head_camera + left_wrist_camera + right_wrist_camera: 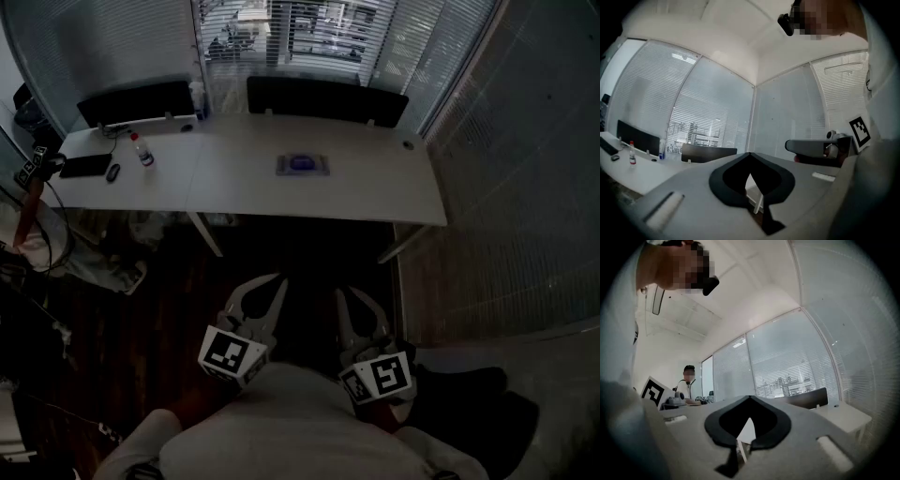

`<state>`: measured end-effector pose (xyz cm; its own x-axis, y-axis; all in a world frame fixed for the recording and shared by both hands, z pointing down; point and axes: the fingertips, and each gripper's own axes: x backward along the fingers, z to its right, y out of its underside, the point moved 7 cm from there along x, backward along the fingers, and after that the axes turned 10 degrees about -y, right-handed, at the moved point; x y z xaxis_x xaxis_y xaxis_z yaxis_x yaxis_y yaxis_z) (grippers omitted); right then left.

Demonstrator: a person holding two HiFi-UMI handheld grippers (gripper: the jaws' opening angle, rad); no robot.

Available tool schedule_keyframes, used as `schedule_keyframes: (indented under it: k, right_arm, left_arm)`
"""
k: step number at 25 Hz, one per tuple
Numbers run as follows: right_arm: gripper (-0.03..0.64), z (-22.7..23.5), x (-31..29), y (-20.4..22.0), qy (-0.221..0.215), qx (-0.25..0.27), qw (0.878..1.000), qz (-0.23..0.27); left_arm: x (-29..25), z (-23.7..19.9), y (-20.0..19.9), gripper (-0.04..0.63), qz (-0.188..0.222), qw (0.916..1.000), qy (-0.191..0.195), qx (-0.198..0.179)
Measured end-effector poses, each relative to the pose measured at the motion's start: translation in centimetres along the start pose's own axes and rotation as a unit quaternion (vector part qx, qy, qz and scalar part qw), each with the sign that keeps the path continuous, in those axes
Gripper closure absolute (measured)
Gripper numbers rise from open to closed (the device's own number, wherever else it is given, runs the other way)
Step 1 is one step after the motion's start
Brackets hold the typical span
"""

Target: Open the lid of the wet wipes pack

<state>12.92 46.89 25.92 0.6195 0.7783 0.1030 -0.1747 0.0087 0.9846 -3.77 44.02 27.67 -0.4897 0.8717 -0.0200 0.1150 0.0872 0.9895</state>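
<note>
The wet wipes pack [301, 165], grey with a blue-purple lid, lies flat on the white table [375, 192], far ahead of both grippers. My left gripper [273, 282] and right gripper [351, 296] are held low and close to my body, over the dark floor, well short of the table. Both point level toward the table. In the left gripper view the left gripper [750, 154] has its jaw tips meeting with nothing between them. The right gripper [750, 397] looks the same in its own view. Neither gripper view shows the pack.
A small bottle [141, 150], a mouse [112, 172] and a black flat device [86, 166] sit on the table's left part. Two dark screens [323, 98] stand along its back edge before blinds. A seated person [688, 381] shows in the right gripper view.
</note>
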Motion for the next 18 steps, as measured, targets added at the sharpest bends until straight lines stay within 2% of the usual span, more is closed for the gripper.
schedule_keyframes:
  k: [3,8,18]
  right_arm:
    - [0.617,0.5,0.5,0.0,-0.002,-0.001,1.000,-0.001]
    - [0.617,1.5,1.1,0.0,-0.018,-0.037,0.999,0.018]
    - [0.617,4.0,1.9,0.2,-0.016,-0.040,0.999,0.018]
  left_arm:
    - [-0.2,0.7,0.8,0.594,-0.006,0.9999,-0.001,0.014]
    - [-0.7,1.2,0.9,0.592,-0.010,0.9998,-0.014,0.014]
    - [-3.1,2.2,1.3,0.592,-0.025,0.9996,-0.011,0.002]
